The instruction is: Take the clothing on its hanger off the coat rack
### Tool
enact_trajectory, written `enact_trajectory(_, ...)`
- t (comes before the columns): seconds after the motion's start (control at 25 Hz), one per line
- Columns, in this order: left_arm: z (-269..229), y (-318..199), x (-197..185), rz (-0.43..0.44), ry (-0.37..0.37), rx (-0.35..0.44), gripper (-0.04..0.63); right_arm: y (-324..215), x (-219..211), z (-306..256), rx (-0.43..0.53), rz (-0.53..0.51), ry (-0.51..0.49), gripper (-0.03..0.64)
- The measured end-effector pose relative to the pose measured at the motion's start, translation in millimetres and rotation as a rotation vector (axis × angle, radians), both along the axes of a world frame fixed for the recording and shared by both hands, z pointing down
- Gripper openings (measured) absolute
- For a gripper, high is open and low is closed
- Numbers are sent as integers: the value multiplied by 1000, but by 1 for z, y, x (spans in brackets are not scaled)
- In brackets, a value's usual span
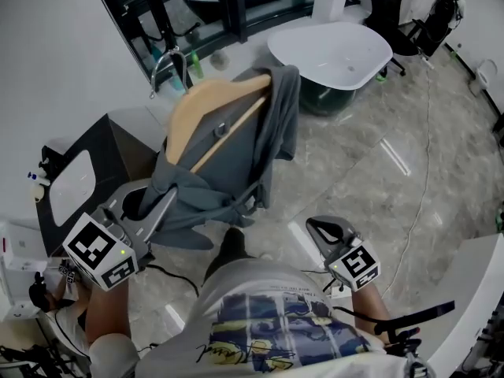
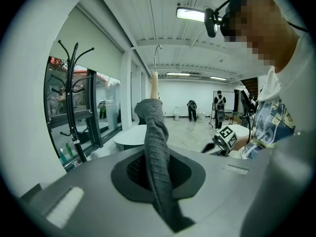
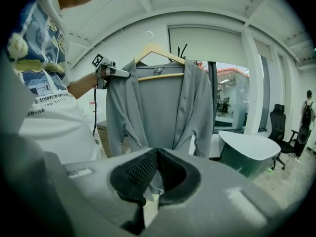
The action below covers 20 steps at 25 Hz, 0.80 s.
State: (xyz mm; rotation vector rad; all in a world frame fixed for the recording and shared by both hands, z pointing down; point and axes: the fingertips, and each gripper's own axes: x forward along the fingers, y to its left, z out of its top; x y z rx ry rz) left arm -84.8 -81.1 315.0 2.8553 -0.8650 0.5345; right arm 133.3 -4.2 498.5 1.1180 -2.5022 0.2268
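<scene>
A grey garment [image 1: 236, 156] hangs on a wooden hanger [image 1: 206, 110], tilted in the air in front of me and clear of the black coat rack [image 2: 74, 107] by the window. My left gripper [image 1: 168, 201] is shut on the garment's shoulder fabric; in the left gripper view the grey cloth [image 2: 158, 152] runs up from between the jaws. In the right gripper view the garment [image 3: 158, 102] hangs open-fronted from the hanger [image 3: 160, 51], with the left gripper [image 3: 116, 73] at its shoulder. My right gripper [image 1: 316, 225] stands low at the right, shut and with nothing in it.
A white rounded table [image 1: 331, 53] stands beyond the garment, with black office chairs [image 1: 390, 6] behind it. A dark box [image 1: 118, 144] sits at the left under the garment. A white desk corner [image 1: 476, 286] lies at the right. Several people [image 2: 217, 107] stand far across the room.
</scene>
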Motion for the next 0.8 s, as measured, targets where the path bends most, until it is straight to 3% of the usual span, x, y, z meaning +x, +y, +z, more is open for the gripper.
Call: enact_trajectory(0.8, 15, 57, 28, 101, -3, -8, 8, -4, -8, -1, 39, -44, -2, 2)
